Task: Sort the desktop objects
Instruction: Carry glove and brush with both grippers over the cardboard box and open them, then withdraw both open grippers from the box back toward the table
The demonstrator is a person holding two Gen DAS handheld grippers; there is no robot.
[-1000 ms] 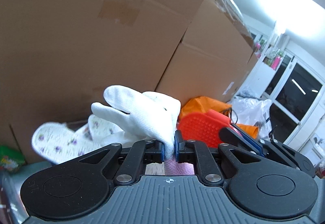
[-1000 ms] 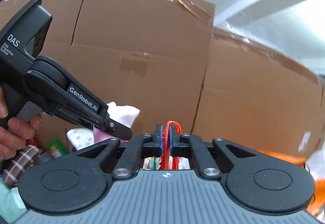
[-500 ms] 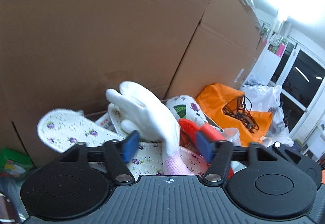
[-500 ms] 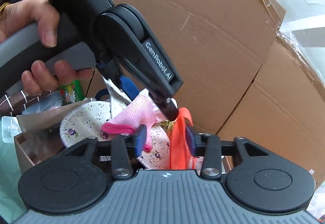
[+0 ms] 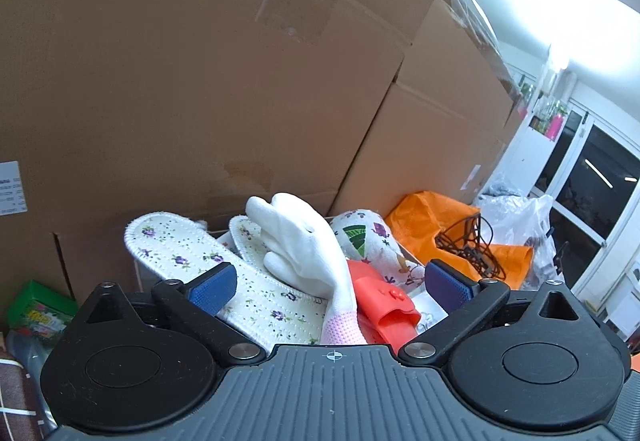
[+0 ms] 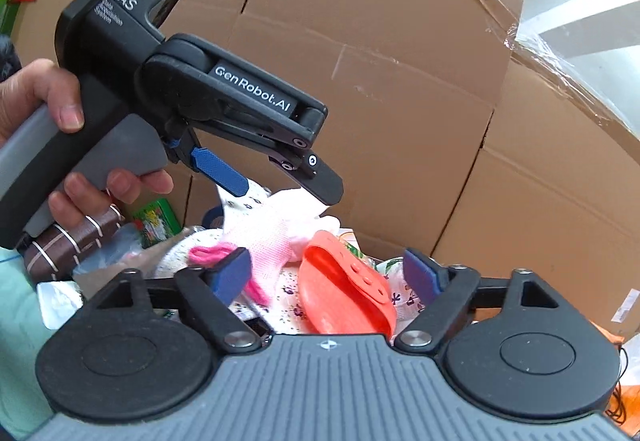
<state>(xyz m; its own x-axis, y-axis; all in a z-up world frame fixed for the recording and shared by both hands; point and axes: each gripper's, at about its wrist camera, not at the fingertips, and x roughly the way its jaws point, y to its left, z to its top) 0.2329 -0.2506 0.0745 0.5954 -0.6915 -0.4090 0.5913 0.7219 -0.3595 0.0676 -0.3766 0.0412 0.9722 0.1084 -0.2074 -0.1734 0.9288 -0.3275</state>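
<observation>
Between spread pads [image 5: 212, 287], white glove [image 5: 300, 241]

Left tongs [image 5: 332, 287] and right tongs [image 6: 328, 277] gape, jaws just opened; nothing pinched.

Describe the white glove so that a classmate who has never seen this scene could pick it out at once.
Start at the big brown cardboard boxes; at their foot is a small open box heaped with soft goods. On top lies the white glove, across the purple-flowered insoles and beside the orange-red silicone mitt. It alone is plain white, with a pink cuff.
</observation>
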